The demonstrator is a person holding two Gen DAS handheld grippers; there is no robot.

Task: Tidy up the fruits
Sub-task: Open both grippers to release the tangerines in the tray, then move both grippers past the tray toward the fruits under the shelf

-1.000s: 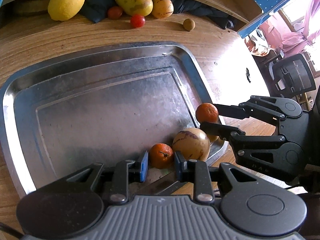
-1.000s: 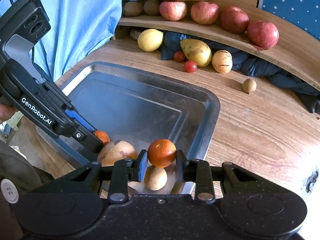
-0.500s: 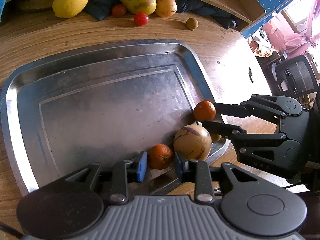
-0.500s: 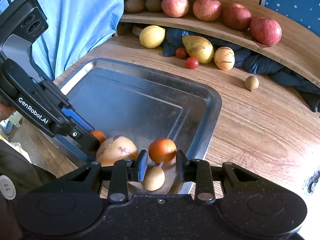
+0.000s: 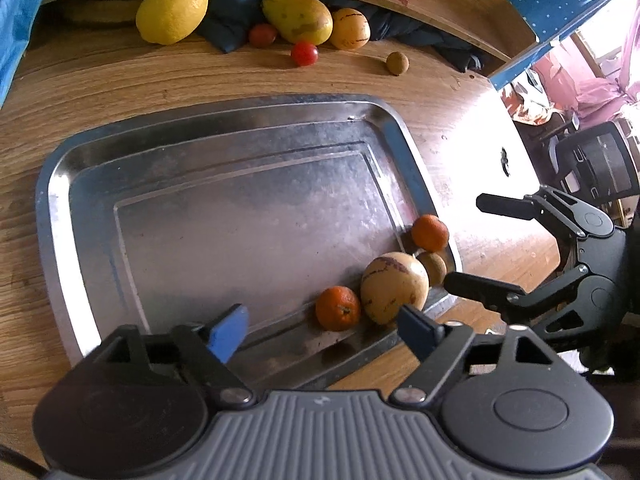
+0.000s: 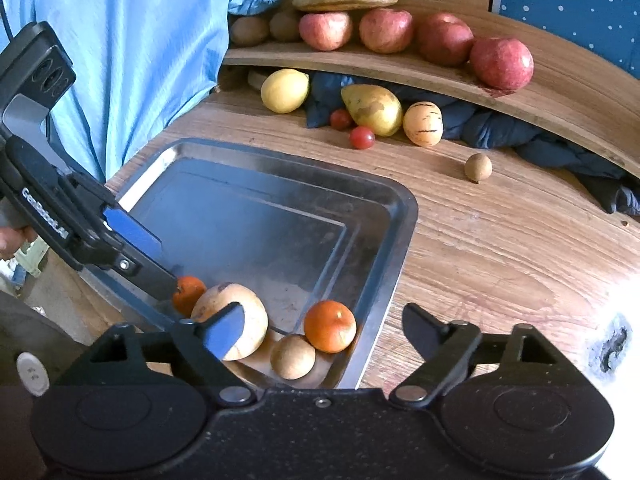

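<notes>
Both grippers let go: two more oranges now lie in the tray's near right corner.

On the left, the left gripper (image 5: 324,330) is opening its jaws, and the orange (image 5: 338,308) it was pinching a moment ago now sits free between the spread blue fingers (image 5: 228,332) on the floor of the metal tray (image 5: 60,216), touching the striped melon (image 5: 394,288). To the right, the right gripper (image 6: 324,330) is opening too; its orange (image 6: 330,326) has dropped from the pads and rests against the tray wall, beside a small brown fruit (image 6: 293,357). That makes four pieces gathered in this corner. Far across the table the lemon (image 5: 172,12), mango (image 5: 298,18), tomatoes (image 5: 304,53) and another brown fruit (image 5: 397,63) wait outside the tray, likely next.
</notes>
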